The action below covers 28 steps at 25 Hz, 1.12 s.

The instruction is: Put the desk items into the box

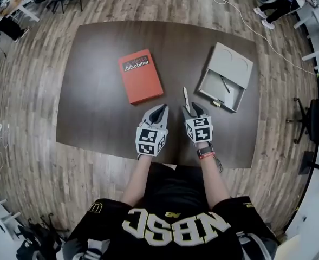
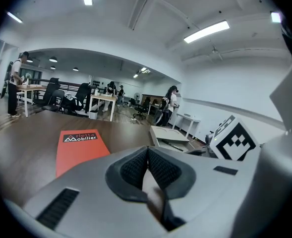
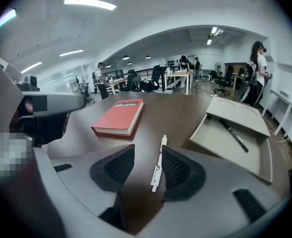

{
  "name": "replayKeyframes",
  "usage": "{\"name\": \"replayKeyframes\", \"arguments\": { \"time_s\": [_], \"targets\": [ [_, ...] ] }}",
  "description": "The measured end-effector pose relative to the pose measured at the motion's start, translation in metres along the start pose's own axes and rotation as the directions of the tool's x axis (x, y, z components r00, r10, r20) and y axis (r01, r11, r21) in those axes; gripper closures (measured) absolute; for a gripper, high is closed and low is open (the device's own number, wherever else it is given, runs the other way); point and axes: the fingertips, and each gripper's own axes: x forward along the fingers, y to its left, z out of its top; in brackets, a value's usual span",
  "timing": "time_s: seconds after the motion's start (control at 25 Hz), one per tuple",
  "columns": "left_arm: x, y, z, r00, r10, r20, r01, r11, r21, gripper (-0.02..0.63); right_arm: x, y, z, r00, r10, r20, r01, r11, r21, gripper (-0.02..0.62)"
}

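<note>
A slim white cutter (image 1: 186,98) (image 3: 158,165) lies on the dark table. My right gripper (image 1: 193,109) (image 3: 148,157) stands open around its near end; the cutter rests close to the right-hand pad, and the pads do not press on it. My left gripper (image 1: 161,110) (image 2: 148,158) is beside it on the left, shut on nothing. A red book (image 1: 141,76) (image 2: 79,150) (image 3: 118,116) lies flat ahead of the left gripper. The grey box (image 1: 230,60) (image 2: 168,132) (image 3: 241,112) sits at the right, open, with a black pen (image 1: 224,84) (image 3: 234,134) inside.
The table's front edge (image 1: 148,158) runs just under both grippers. Office chairs, desks and several people stand beyond the table. A person's feet and a cable show on the wooden floor at the far right.
</note>
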Motion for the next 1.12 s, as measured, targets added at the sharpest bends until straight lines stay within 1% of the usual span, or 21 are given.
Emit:
{"name": "replayKeyframes", "arguments": {
  "time_s": [0.28,0.44,0.56,0.64,0.68,0.92,1.12],
  "targets": [
    [0.014,0.005,-0.019,0.999,0.016,-0.050,-0.017,1.000,-0.022,0.591,0.040,-0.021,-0.024,0.996,-0.009,-0.083,0.009,1.000,0.004,0.433],
    [0.018,0.003,-0.028,0.997,0.013,-0.075,-0.015,1.000,-0.026,0.591,0.053,-0.019,-0.038,0.991,0.017,-0.132,-0.018,1.000,-0.006,0.445],
    [0.020,0.003,-0.035,0.995,0.012,-0.097,-0.014,1.000,-0.023,0.591,0.058,-0.018,-0.047,0.987,-0.002,-0.161,-0.003,1.000,-0.028,0.459],
    [0.020,0.003,-0.039,0.994,0.011,-0.105,-0.013,1.000,-0.021,0.591,0.057,-0.018,-0.047,0.987,-0.019,-0.157,0.015,0.999,-0.029,0.494],
    [0.020,0.004,-0.040,0.994,0.010,-0.108,-0.012,1.000,-0.021,0.591,0.057,-0.019,-0.046,0.988,-0.024,-0.151,0.020,0.999,-0.030,0.502],
    [0.025,0.000,-0.044,0.993,-0.005,-0.119,0.002,1.000,-0.018,0.591,0.057,-0.019,-0.046,0.993,-0.037,-0.111,0.032,0.998,-0.046,0.517],
    [0.028,-0.007,-0.045,0.992,-0.030,-0.124,0.029,1.000,-0.013,0.591,0.059,-0.025,-0.045,0.997,-0.034,-0.076,0.034,0.999,0.006,0.537]
  ]
}}
